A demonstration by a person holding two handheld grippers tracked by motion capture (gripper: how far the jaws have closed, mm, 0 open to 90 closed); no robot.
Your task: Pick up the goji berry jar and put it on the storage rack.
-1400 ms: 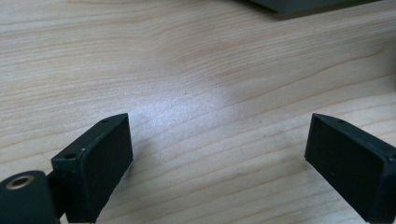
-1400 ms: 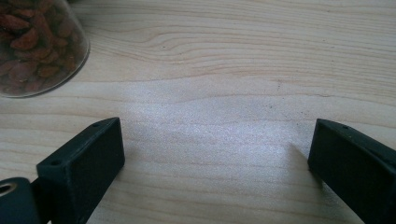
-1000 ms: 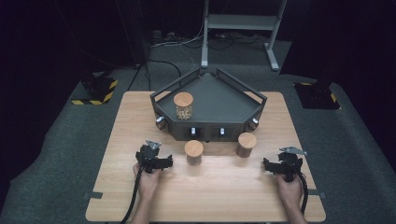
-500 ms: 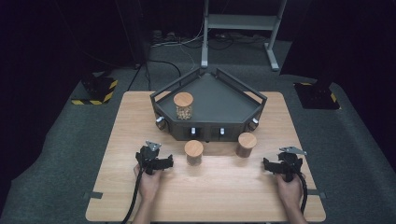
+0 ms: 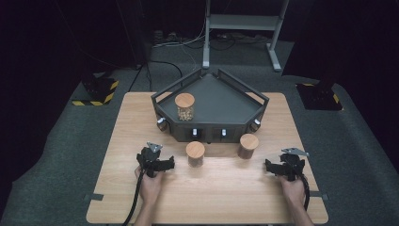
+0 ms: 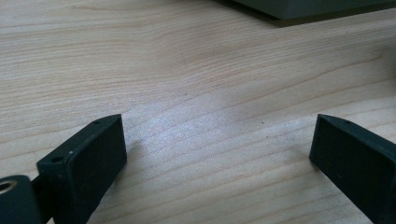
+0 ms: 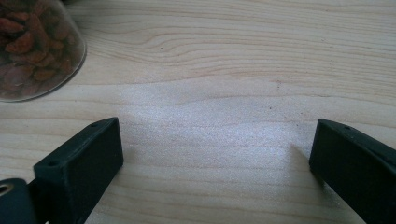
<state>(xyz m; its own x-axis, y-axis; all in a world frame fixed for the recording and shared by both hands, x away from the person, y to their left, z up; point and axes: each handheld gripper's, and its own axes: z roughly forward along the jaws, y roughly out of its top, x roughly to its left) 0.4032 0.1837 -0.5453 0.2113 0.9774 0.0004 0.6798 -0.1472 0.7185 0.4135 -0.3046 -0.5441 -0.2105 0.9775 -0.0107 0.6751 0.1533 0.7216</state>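
Two grippers rest on the tabletop (image 5: pixel 117 141), each with jaws spread wide and nothing between them, near two upright jars.

The left gripper (image 5: pixel 162 165) lies low on the wood, pointing toward the jar just to its right; bare grain shows between its jaws in the left gripper view. That middle jar (image 5: pixel 195 153) stands upright, long axis vertical, wooden lid up, in front of the dark tray (image 5: pixel 244 110). A third jar (image 5: pixel 184 106) stands upright on the tray. The right-hand jar (image 5: pixel 248 145) stands beside the tray's front edge. The right gripper (image 5: pixel 274 168) points left toward it. In the right gripper view a jar is cut off at the corner, brown pieces inside, hard to identify.
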